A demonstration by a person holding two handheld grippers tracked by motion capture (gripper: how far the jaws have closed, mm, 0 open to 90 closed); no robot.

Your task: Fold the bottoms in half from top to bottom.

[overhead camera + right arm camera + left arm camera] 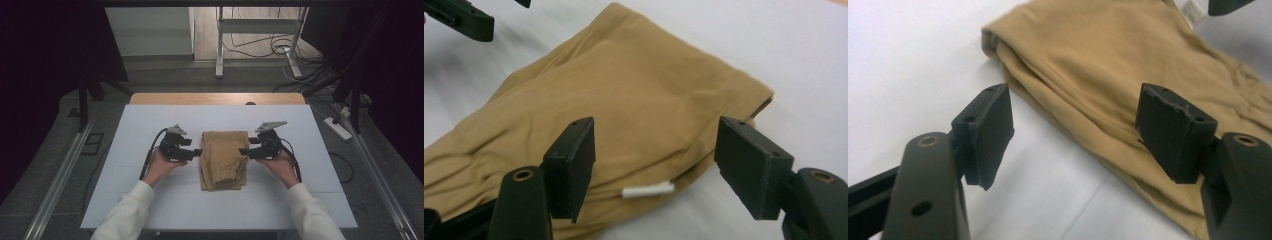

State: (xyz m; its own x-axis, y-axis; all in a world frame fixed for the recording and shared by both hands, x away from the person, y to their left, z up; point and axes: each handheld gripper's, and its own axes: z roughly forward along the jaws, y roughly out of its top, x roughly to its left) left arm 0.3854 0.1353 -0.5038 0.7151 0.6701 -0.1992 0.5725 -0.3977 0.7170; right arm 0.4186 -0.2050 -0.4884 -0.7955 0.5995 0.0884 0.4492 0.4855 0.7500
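A folded tan garment [224, 160] lies in the middle of the white table [150, 200]. My left gripper [198, 151] is at its left edge and my right gripper [243, 151] at its right edge, both pointing inward. In the left gripper view the jaws [1075, 120] stand open, with one pad over the table and the other over the garment's [1108, 60] folded edge. The right gripper's [659, 160] jaws are also open and straddle the garment's [624, 90] edge, where a small white label [648, 190] sticks out. Neither set of pads presses on the cloth.
A strip of wooden tabletop [215, 98] shows behind the white board. Beyond it stand metal frame legs [219, 45] with cables on the floor. A power strip [337, 128] lies on the floor to the right. Metal rails run along both sides of the table.
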